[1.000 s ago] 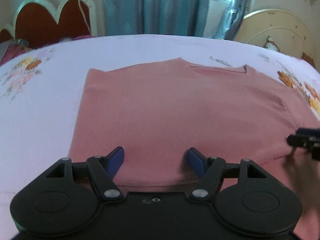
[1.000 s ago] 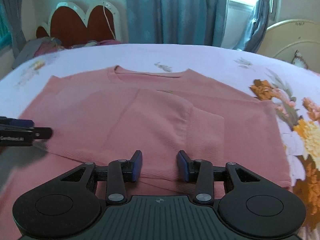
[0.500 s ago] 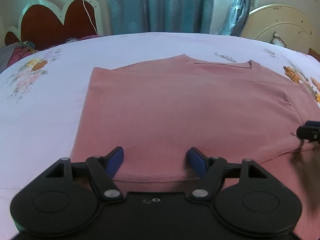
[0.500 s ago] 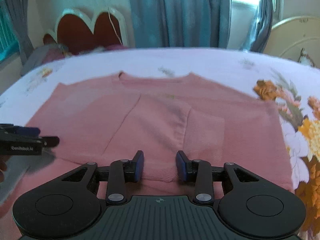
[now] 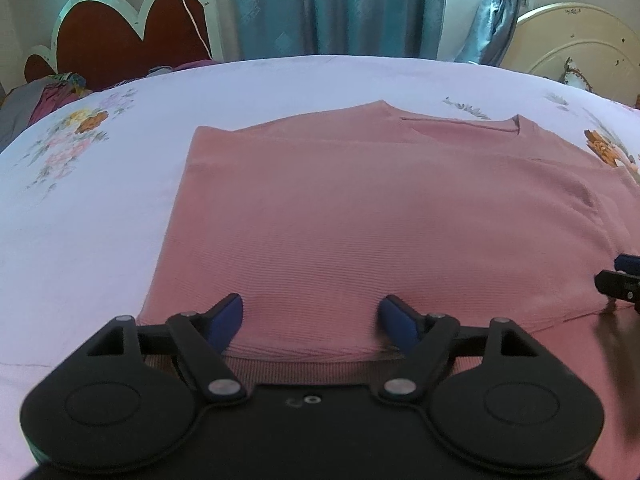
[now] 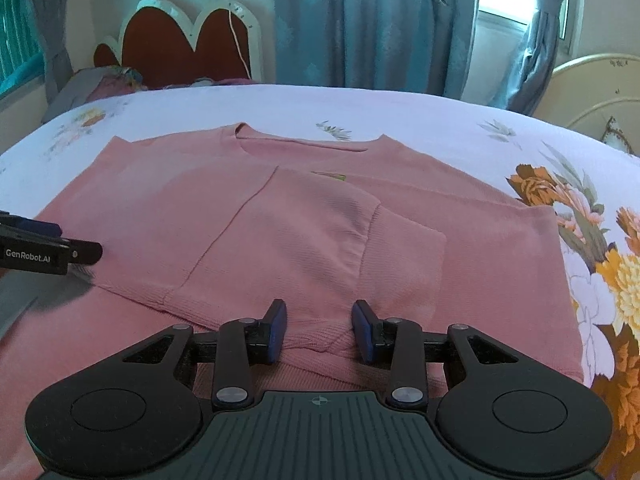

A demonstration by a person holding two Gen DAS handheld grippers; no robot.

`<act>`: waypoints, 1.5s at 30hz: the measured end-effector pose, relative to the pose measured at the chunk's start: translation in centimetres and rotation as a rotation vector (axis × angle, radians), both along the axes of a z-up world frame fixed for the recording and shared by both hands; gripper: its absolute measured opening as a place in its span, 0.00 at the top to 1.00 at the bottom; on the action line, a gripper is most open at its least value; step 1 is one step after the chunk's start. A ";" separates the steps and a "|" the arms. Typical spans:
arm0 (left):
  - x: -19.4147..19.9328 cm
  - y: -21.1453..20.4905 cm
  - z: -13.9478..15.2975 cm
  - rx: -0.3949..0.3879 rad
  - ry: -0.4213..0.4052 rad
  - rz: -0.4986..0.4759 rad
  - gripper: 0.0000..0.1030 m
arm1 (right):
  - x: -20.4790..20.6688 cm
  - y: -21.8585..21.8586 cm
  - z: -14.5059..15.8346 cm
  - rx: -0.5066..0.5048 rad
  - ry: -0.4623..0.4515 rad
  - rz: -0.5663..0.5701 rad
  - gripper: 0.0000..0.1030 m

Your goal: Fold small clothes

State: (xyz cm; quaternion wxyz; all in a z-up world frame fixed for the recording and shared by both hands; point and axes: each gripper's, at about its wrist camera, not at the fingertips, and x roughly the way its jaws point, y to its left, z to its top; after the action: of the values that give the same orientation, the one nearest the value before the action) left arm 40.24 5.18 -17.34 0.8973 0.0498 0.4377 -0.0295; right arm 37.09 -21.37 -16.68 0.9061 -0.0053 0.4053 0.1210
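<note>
A pink knit sweater [image 5: 360, 216] lies flat on the bed, neck away from me, both sleeves folded in over its body [image 6: 320, 232]. My left gripper [image 5: 312, 318] is open and empty, its blue pads either side of the folded sleeve's near edge by the hem. My right gripper [image 6: 319, 330] is open and empty, jaws astride a small fold of fabric near the hem. The right gripper's tip shows at the right edge of the left wrist view [image 5: 622, 278]; the left gripper shows at the left edge of the right wrist view [image 6: 48, 250].
The bed has a pale lilac floral sheet [image 5: 100, 208]. A red heart-shaped headboard [image 6: 188, 44] and piled clothes [image 6: 100, 84] sit at the far left. Blue curtains [image 6: 372, 20] hang behind. A cream bed frame [image 5: 576, 48] stands far right.
Both cameras have risen and pulled back slightly, showing more of the room. The sweater has not moved. Both grippers stay open.
</note>
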 end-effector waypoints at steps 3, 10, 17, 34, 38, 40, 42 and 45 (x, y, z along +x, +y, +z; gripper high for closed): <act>0.1 -0.1 0.2 0.011 0.015 0.011 0.22 | 0.1 -0.1 0.7 0.005 0.022 0.017 0.62; -2.5 -0.8 2.2 0.014 0.004 -0.041 0.20 | -3.2 -1.0 3.7 0.072 0.022 -0.026 0.30; -8.6 -0.6 4.4 -0.017 -0.047 -0.125 0.16 | -10.0 -1.0 6.1 0.082 0.006 -0.085 0.30; -22.2 4.7 5.4 -0.066 -0.045 -0.155 0.16 | -26.3 0.0 7.5 0.043 0.014 -0.190 0.30; -24.0 5.9 5.3 -0.083 -0.038 -0.140 0.17 | -28.3 -0.3 7.3 0.037 0.015 -0.205 0.30; -24.7 6.4 5.1 -0.080 -0.034 -0.134 0.17 | -29.1 -0.5 7.3 0.034 0.013 -0.209 0.30; -25.2 6.8 4.9 -0.075 -0.030 -0.120 0.17 | -29.7 -0.6 7.2 0.027 0.013 -0.218 0.30; -25.9 7.6 4.4 -0.071 -0.024 -0.097 0.17 | -30.5 -1.3 6.8 0.011 0.021 -0.249 0.30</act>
State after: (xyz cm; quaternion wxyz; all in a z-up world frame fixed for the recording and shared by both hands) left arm 14.38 12.73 -12.94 0.9012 0.0392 0.4226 -0.0879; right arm 6.57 -22.66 -9.91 0.9098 0.0515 0.4117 0.0098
